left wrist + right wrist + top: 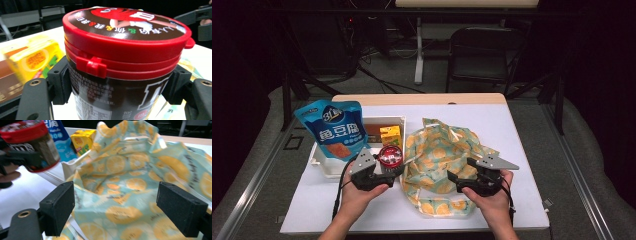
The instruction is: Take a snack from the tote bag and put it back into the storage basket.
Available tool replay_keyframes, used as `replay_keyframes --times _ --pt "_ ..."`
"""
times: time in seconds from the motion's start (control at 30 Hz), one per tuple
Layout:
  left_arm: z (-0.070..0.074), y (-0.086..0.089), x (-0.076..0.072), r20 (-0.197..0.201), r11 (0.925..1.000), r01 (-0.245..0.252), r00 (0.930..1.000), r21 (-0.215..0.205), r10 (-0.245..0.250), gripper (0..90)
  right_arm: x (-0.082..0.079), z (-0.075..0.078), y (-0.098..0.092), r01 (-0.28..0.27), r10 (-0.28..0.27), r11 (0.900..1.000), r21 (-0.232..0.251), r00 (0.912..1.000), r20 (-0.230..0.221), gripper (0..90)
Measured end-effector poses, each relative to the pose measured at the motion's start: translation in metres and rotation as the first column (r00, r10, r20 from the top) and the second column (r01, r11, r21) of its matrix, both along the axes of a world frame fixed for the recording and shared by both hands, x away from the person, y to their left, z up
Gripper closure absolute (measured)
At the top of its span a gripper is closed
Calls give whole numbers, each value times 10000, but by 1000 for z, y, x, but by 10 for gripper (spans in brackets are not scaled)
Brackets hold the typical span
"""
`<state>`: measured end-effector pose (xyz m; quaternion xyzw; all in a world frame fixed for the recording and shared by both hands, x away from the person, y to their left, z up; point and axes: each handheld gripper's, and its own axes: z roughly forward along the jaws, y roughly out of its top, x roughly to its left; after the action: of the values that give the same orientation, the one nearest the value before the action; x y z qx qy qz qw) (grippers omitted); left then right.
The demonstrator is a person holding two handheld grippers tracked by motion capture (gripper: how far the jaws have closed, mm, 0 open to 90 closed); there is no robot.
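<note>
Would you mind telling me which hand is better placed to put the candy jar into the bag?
Left: its tongs already clamp the jar beside the bag. The right tongs are open at the bag's fabric.

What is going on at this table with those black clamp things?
A person holds a hand-held gripper in each hand. The left hand-held gripper is clamped around a red-lidded M&M's candy jar, held just in front of a white tray containing a yellow drink carton, with a blue snack bag leaning over the tray. The right hand-held gripper is open, its jaws spread in front of an orange-slice print cloth bag lying crumpled on the table, not gripping it.
</note>
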<state>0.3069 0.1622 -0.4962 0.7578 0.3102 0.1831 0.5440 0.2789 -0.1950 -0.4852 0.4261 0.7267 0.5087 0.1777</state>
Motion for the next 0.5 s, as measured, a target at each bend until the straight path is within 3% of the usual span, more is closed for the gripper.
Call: replay_keyframes --times 0.2,0.33,0.5 --pt "-3 28 1 -133 9986 -486 9987 -220 483 255 -7 -7 -16 307 -307 9995 -72 9995 -44 148" --pt "-7 37 6 -143 9956 -903 9958 -241 900 255 -9 -11 -27 562 -562 9984 -36 9983 -125 150" --pt "-15 41 16 -347 9968 -787 9963 -163 781 255 -9 -13 -36 815 -815 9967 -17 9965 -193 152"
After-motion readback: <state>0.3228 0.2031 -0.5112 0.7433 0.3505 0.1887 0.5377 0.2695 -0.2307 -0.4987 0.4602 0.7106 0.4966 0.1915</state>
